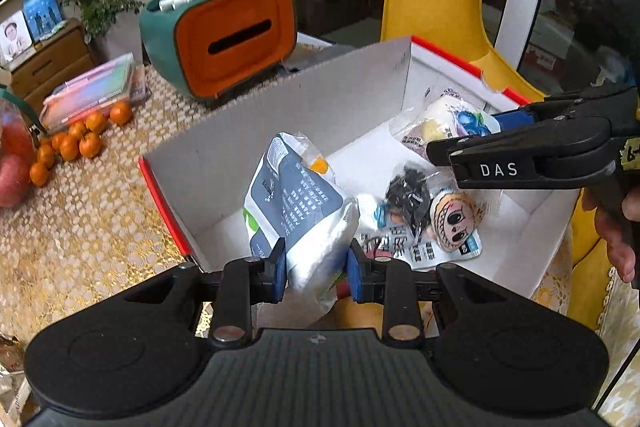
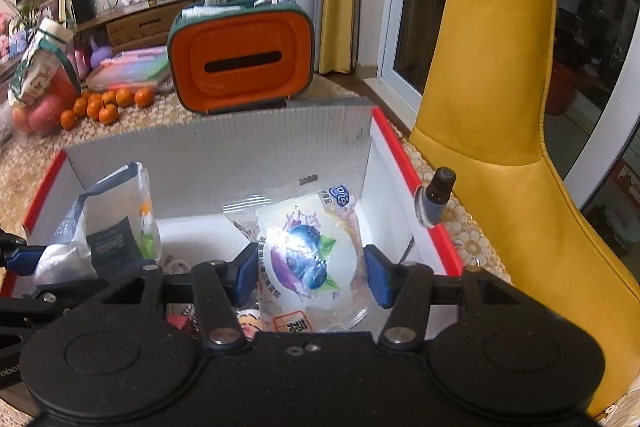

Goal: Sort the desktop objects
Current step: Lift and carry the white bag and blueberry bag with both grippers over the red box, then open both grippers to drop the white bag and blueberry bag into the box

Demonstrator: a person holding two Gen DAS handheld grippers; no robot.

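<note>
Left tool [image 1: 316,269] clenched on a crinkly white-and-grey pouch [image 1: 298,211] over the corrugated red-rimmed box [image 1: 248,131]. Right tool [image 2: 311,273] straddles a glossy clear blueberry packet [image 2: 310,259] inside the box, seemingly gripping it.

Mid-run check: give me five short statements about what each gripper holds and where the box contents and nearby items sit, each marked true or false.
1. The left gripper is clamped on a white and grey pouch. True.
2. The right gripper holds a small dark bottle. False: a clear blueberry-print packet sits between its fingers; the bottle rests at the box's red rim.
3. The white box is empty. False: a cartoon-face packet lies in it.
4. Small oranges lie on the table left of the box. True.
5. The orange-fronted tissue box stands inside the white box. False: it stands behind it.
</note>
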